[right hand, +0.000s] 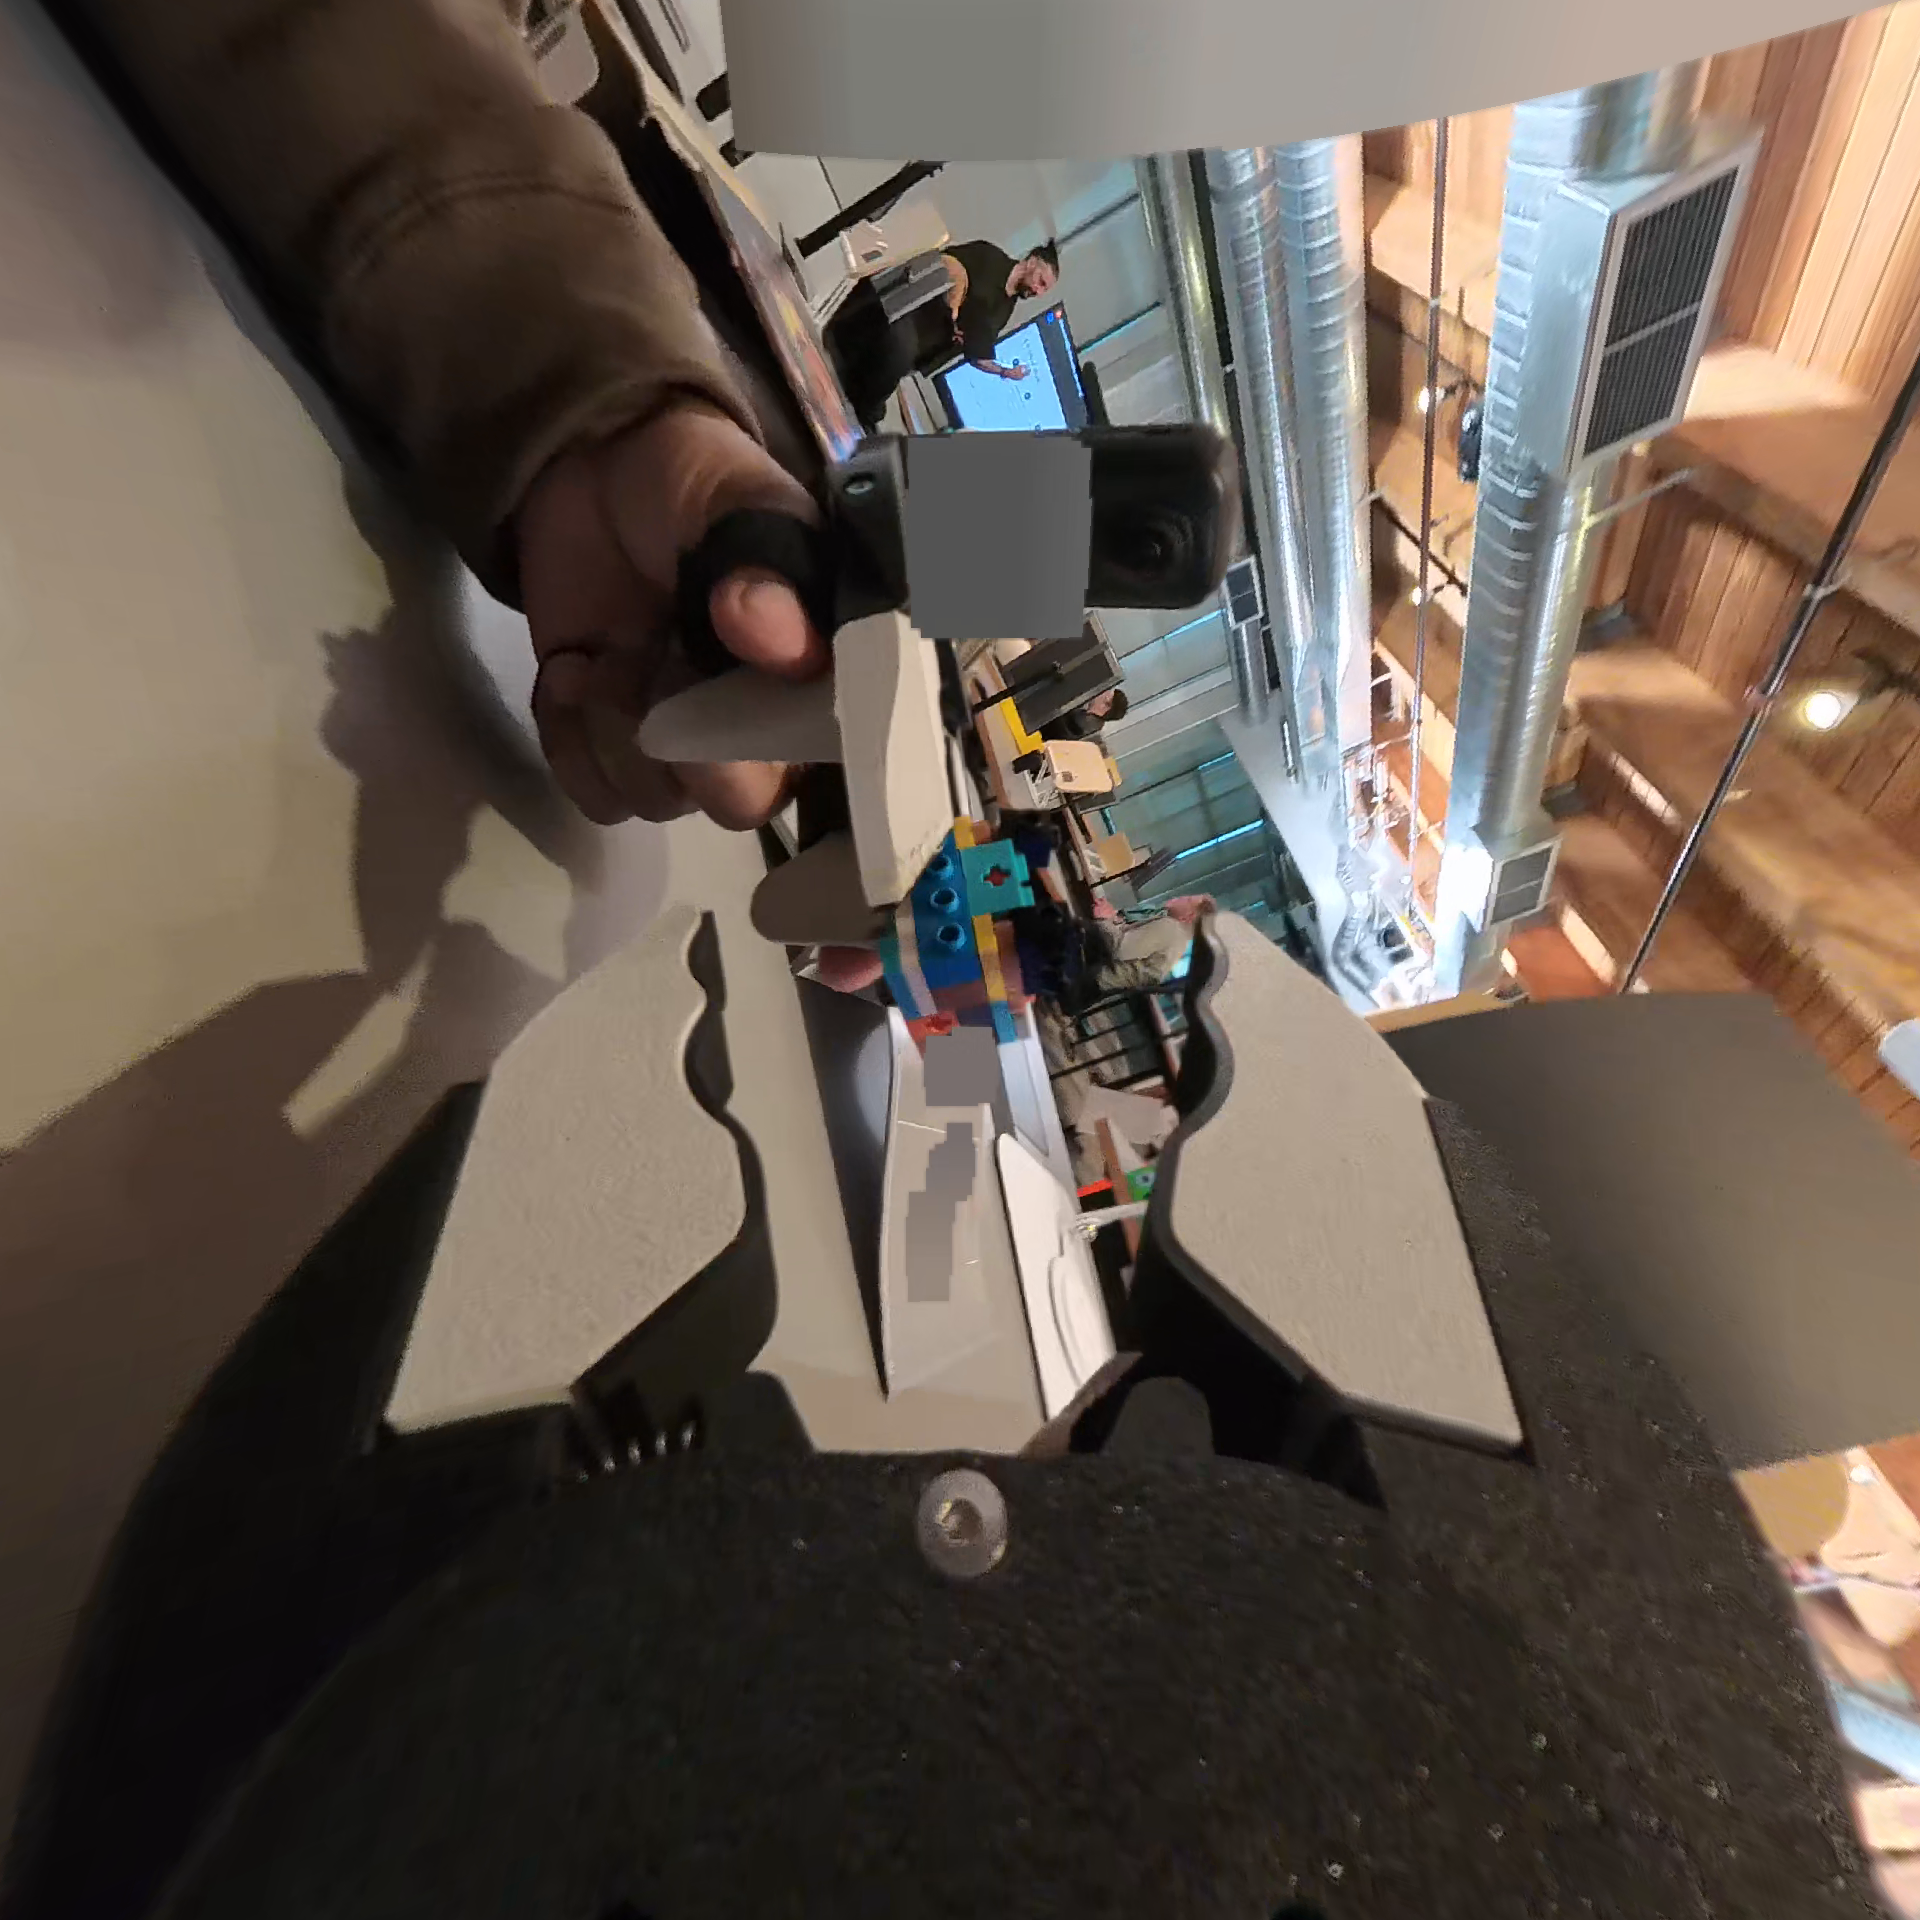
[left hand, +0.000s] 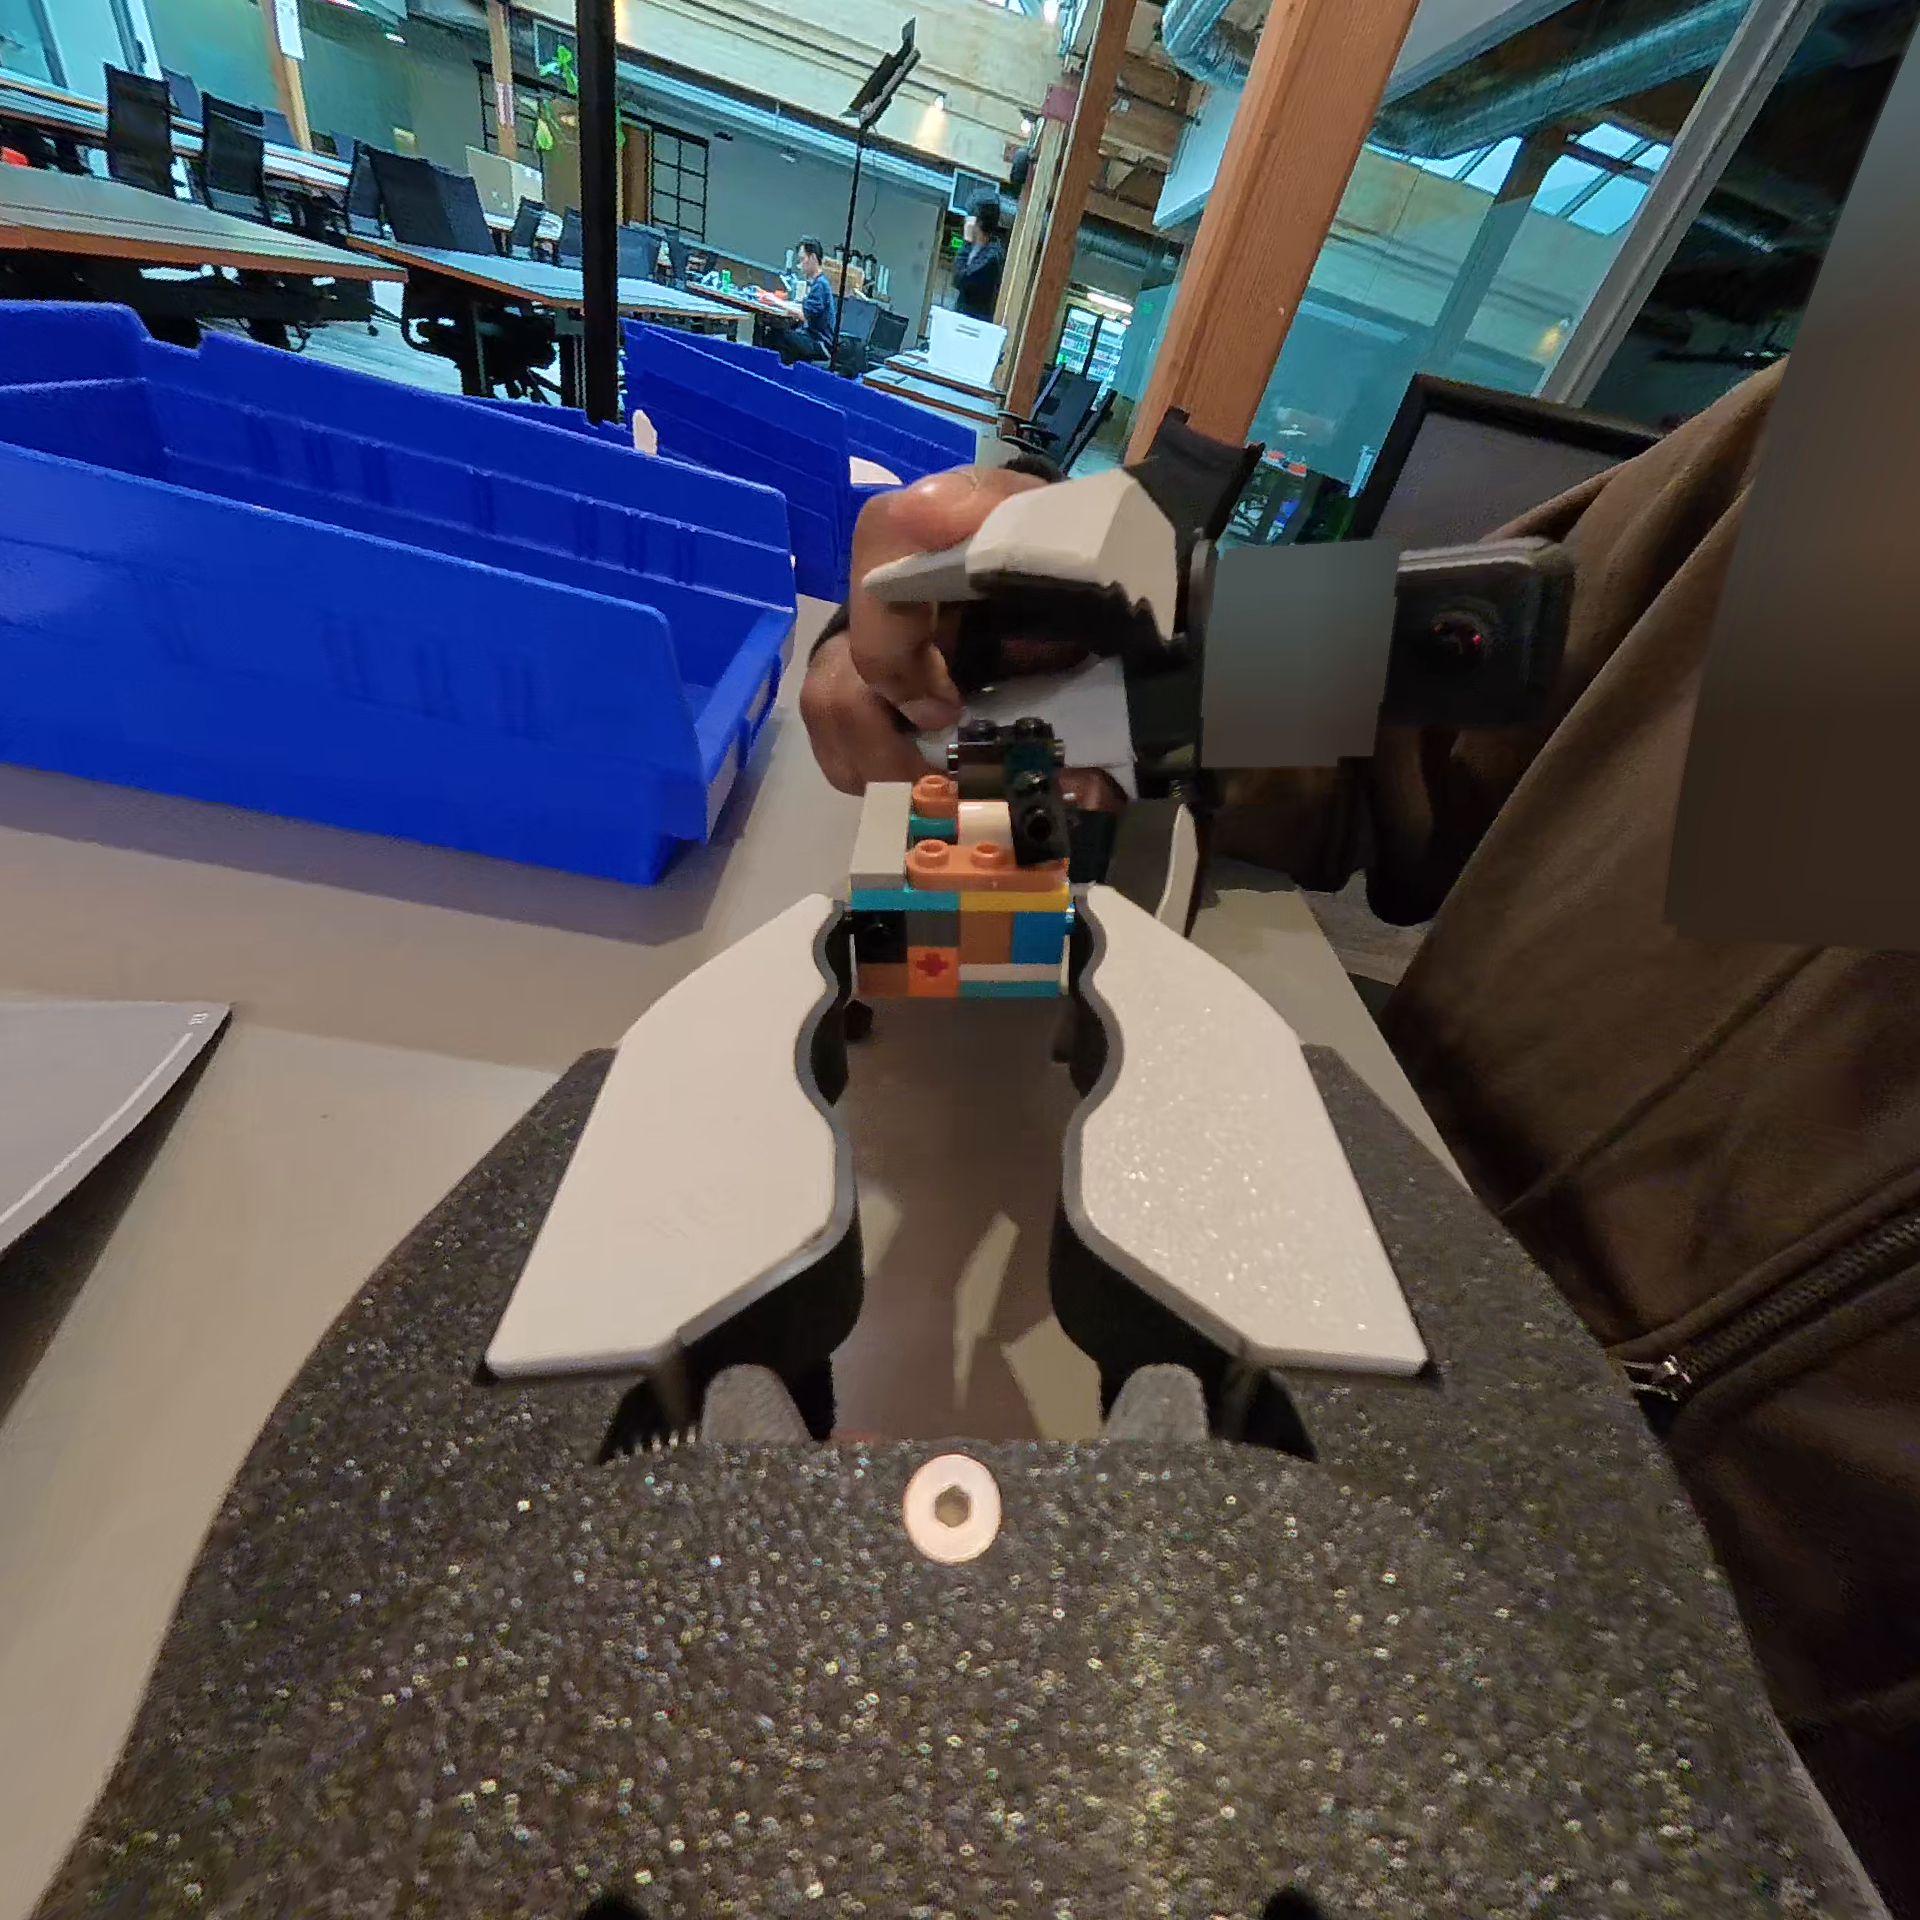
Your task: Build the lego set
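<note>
Gripping the multicoloured lego build (left hand: 958, 925) by its lower block, the left hand-held gripper (left hand: 961, 961) is seen with its two grey fingers closed against the build's sides, so that the model is held lifted above the grey tabletop (left hand: 416, 966). A stack of orange, teal, white and black bricks is carried on top of the build. Just beyond it, the right hand-held gripper (left hand: 997, 717) is held sideways by a bare hand (left hand: 894, 644), and a small black lego piece (left hand: 1013, 774) is met at its fingertips, resting against the top of the build. Whether that piece is actually clamped cannot be told from the left wrist view.

From the right wrist view, the right hand-held gripper (right hand: 956, 966) is shown with its fingers spread well apart, and the build (right hand: 961, 935) is seen in the gap beyond them, pinched by the left hand-held gripper (right hand: 862, 883). Blue storage bins (left hand: 395, 644) are ranged on the tabletop to the left, and a brown jacket sleeve (left hand: 1662, 935) is visible on the right.
</note>
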A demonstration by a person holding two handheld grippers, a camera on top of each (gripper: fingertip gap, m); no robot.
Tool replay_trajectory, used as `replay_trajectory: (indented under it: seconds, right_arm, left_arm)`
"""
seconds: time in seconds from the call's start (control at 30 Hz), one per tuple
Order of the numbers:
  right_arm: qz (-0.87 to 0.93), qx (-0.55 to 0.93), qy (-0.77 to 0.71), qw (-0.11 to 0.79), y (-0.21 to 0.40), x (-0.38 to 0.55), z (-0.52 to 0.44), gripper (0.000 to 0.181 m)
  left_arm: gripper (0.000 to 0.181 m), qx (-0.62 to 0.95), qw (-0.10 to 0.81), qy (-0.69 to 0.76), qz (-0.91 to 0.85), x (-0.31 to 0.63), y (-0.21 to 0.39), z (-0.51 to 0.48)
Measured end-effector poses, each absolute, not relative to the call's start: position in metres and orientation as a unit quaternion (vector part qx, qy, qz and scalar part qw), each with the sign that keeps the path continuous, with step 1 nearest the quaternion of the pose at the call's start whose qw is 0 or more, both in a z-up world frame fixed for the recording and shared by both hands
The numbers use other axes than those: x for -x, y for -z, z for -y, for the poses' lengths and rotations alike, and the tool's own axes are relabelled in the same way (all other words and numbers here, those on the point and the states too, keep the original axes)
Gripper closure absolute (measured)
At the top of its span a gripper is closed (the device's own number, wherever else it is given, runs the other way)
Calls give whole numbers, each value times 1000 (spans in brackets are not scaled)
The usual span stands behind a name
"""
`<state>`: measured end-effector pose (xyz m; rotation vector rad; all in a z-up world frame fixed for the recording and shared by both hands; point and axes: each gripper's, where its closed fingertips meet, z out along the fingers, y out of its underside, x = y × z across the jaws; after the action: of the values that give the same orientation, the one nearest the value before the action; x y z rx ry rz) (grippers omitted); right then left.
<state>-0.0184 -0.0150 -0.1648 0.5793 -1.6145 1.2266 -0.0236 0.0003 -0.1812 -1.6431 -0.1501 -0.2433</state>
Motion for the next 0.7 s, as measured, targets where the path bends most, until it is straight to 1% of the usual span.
replay_trajectory:
  seconds: [0.13, 0.23, 0.33, 0.53, 0.7]
  right_arm:
    - [645, -276, -500, 508, 164, 16, 22, 94]
    - [638, -294, -494, 512, 162, 14, 25, 101]
    - [647, -289, -462, 534, 159, 20, 23, 106]
    - [657, -268, -398, 582, 156, 27, 29, 102]
    - [646, -253, -372, 617, 159, 36, 31, 103]
  left_arm:
    - [141, 729, 670, 128, 60, 17, 181, -1]
    - [141, 734, 664, 136, 53, 13, 183, -2]
    - [141, 738, 663, 115, 53, 15, 183, -2]
    - [141, 731, 673, 58, 99, 33, 175, 0]
    - [141, 738, 665, 8, 112, 38, 173, 0]
